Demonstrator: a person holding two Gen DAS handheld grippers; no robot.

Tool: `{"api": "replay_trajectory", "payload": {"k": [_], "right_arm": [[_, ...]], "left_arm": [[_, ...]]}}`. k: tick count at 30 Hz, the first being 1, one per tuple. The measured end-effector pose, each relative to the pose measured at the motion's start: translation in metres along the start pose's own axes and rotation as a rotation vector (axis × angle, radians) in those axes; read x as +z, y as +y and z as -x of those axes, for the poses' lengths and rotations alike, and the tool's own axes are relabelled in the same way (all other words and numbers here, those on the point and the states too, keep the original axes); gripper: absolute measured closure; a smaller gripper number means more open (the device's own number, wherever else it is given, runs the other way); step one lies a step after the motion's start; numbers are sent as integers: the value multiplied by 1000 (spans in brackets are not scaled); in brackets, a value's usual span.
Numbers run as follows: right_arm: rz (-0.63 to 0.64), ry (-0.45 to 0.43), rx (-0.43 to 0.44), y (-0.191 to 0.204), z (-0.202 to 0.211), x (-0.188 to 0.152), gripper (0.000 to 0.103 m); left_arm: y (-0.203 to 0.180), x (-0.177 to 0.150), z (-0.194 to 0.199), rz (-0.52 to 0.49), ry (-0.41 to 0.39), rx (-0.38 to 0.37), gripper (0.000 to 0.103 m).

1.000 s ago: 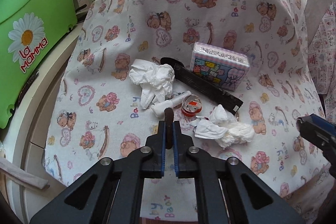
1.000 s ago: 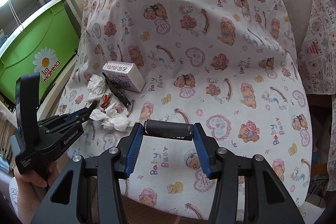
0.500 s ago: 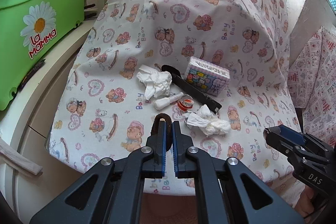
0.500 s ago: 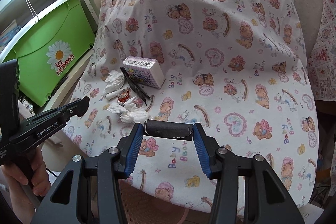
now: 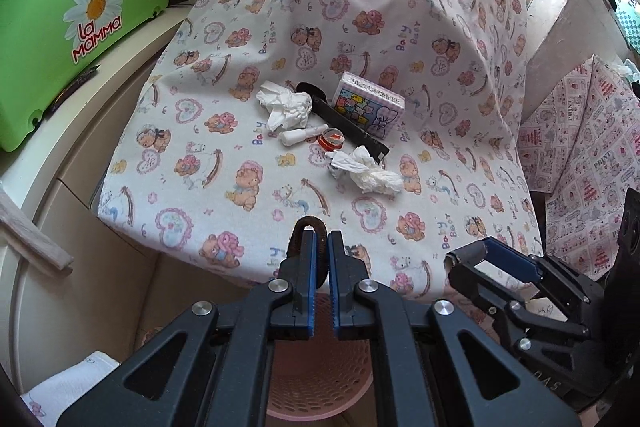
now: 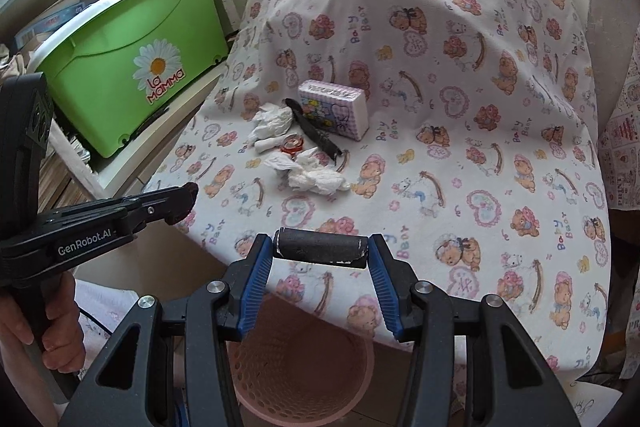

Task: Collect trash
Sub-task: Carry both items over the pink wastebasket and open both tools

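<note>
1. My left tongs (image 5: 319, 247) pinch a dark loop (image 5: 310, 225) between nearly closed fingers; my right tongs (image 6: 320, 259) clamp a black roll (image 6: 320, 249) crosswise between fingers held fairly wide.
2. Both sets hang at the near edge of the bench (image 5: 248, 3), and below them stands a pink perforated basket (image 6: 304, 375).
3. The rest of the trash lies well ahead of both tongs, in a cluster mid-bench: one crumpled tissue (image 5: 286, 105) at the cluster's left, another tissue wad (image 5: 366, 173) nearest me.
4. Between the two tissues lie a small white tube (image 5: 302, 135) and, just beside it, a small red round piece (image 5: 332, 141).
5. A black strip (image 5: 346, 125) runs diagonally behind these, touching a patterned box (image 5: 370, 105).
6. A teddy-bear cloth (image 6: 480, 107) covers the bench.
7. To the left, off the bench, sits a green bin (image 6: 132, 67) marked with a daisy.
</note>
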State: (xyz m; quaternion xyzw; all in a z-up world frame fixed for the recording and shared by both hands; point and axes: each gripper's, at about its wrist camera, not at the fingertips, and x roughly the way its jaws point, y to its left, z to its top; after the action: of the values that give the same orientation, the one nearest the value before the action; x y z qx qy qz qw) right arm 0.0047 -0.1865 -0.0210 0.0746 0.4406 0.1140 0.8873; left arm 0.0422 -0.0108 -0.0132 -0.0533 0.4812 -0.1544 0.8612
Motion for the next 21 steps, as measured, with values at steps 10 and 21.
{"api": "replay_trajectory", "payload": {"k": [10,21], "right_arm": [[110,50,38,40,5,-31,51],[102,216,50,47,-43,-60,51]], "left_arm": [[0,-34,-6,4,99,-5,97],[27,-65,-68,81,262,57,97]]}}
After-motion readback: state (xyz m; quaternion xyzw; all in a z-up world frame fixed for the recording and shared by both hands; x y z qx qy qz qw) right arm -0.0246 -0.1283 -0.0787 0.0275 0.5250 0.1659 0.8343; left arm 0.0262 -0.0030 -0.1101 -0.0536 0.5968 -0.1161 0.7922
